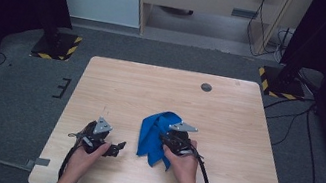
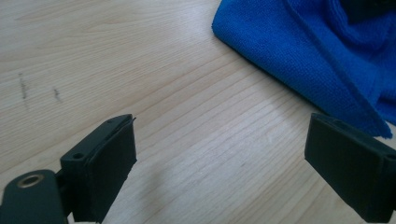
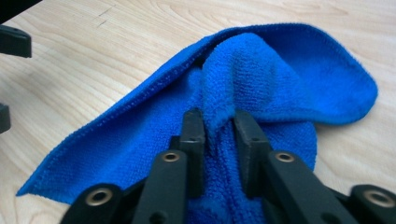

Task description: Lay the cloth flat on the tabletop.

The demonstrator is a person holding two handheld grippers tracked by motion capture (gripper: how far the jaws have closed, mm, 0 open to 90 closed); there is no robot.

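Risk 1: the right claw [image 3: 219, 123] has only a narrow ridge of the rumpled blue microfibre cloth [image 3: 261, 79] between its 2 black jaws, and the jaws look a bit slack on it. If the person lifts now, the fold could slide out and the cloth would drop back in a heap on the pale wood-grain tabletop [image 1: 228, 113].

Risk 2: most of the cloth lies bunched ahead of and under the right claw, layers folded over each other. A pull could drag the whole bundle instead of spreading it, and the jaws may be catching more than 1 layer; cannot tell how many.

Risk 3: the left claw [image 2: 219, 154] is near the cloth but not on it. With nothing pinning the far edge, any tug from the right moves the whole cloth.

Right claw: jaws narrowly parted, a pinched-up fold of cloth between them, fabric touching both inner faces; grip looks light rather than firm. From above [image 1: 173, 143] it sits at the cloth's near-right side.

Left claw: jaws wide apart, nothing between them, bare tabletop below. The cloth's nearest edge lies just ahead of its right-hand jaw, apart from it. From above [image 1: 116, 148] it sits left of the cloth.
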